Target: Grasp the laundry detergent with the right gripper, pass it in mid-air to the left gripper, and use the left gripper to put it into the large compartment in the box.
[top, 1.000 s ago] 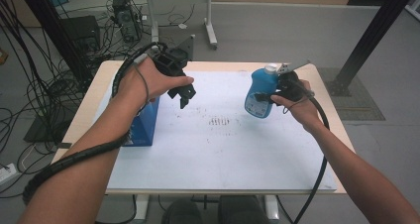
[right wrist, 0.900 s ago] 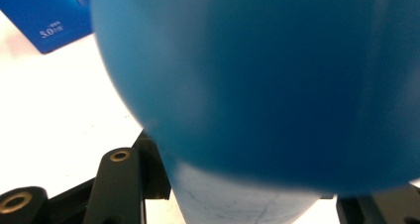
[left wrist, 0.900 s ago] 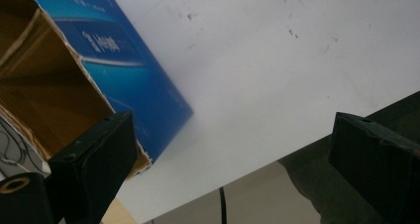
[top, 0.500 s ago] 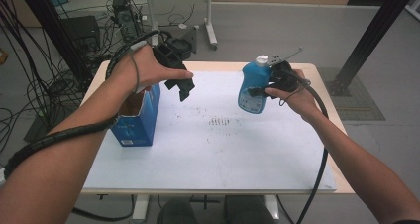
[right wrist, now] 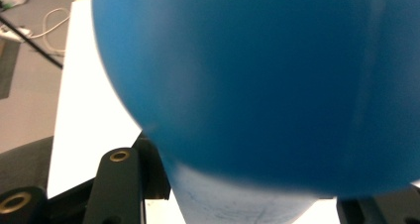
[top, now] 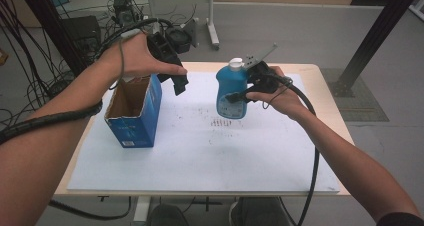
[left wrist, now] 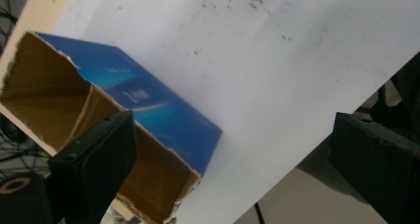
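Observation:
A blue cardboard box (top: pixel 131 112) stands with its top open on the left of the white sheet; its brown inside (left wrist: pixel 47 97) lies under my left gripper (left wrist: pixel 233 149). That gripper (top: pixel 178 84) hovers open and empty above the box's right rim. A blue bottle (top: pixel 231 92) with a white cap hangs upright over the middle of the sheet. My right gripper (top: pixel 237 97) is shut on its body from the right. In the right gripper view the bottle (right wrist: pixel 257 85) sits blurred and very close between the jaws of my right gripper (right wrist: pixel 237 194).
A white sheet (top: pixel 210 161) covers most of the wooden table (top: pixel 320 81), with dark specks (top: pixel 220 122) near its middle. Cables and black equipment (top: pixel 85 28) crowd the floor at the back left. A black post (top: pixel 372 36) rises at the right.
My right gripper has carried the bottle leftward, toward the box. The left hand has lifted up and back, uncovering the box's open top.

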### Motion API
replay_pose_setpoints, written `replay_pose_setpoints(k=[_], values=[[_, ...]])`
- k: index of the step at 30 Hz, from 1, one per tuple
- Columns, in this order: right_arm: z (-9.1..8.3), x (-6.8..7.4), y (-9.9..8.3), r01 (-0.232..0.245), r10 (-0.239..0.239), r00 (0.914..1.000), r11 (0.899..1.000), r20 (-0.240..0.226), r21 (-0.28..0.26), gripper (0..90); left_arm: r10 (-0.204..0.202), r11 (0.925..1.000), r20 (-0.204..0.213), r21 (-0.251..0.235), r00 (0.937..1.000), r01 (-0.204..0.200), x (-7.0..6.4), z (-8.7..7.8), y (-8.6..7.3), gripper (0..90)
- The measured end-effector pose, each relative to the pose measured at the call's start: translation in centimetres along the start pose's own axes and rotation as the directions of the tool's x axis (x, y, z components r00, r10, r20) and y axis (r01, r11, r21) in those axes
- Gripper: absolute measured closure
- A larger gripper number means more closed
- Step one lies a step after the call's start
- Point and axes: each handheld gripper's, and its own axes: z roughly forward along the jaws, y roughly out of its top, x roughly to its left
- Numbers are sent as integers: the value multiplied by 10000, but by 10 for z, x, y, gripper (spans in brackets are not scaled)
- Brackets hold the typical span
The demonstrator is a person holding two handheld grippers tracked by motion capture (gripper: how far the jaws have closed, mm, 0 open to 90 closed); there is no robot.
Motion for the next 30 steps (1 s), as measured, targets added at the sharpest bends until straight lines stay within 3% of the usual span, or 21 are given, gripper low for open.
replay_pose_setpoints(k=[5,12,30], values=[[8,6,6,248,-248,9992,9997,-309,6,432,593,9982,31,1,9982,-593,-3,-6,1,57],[24,14,13,732,-725,9940,9973,-818,57,432,1052,9944,297,-170,9940,-1048,-6,-8,5,57],[49,37,29,1552,-1563,9771,9877,-1443,-188,432,1634,9864,646,54,9844,-1641,-12,0,8,57]])
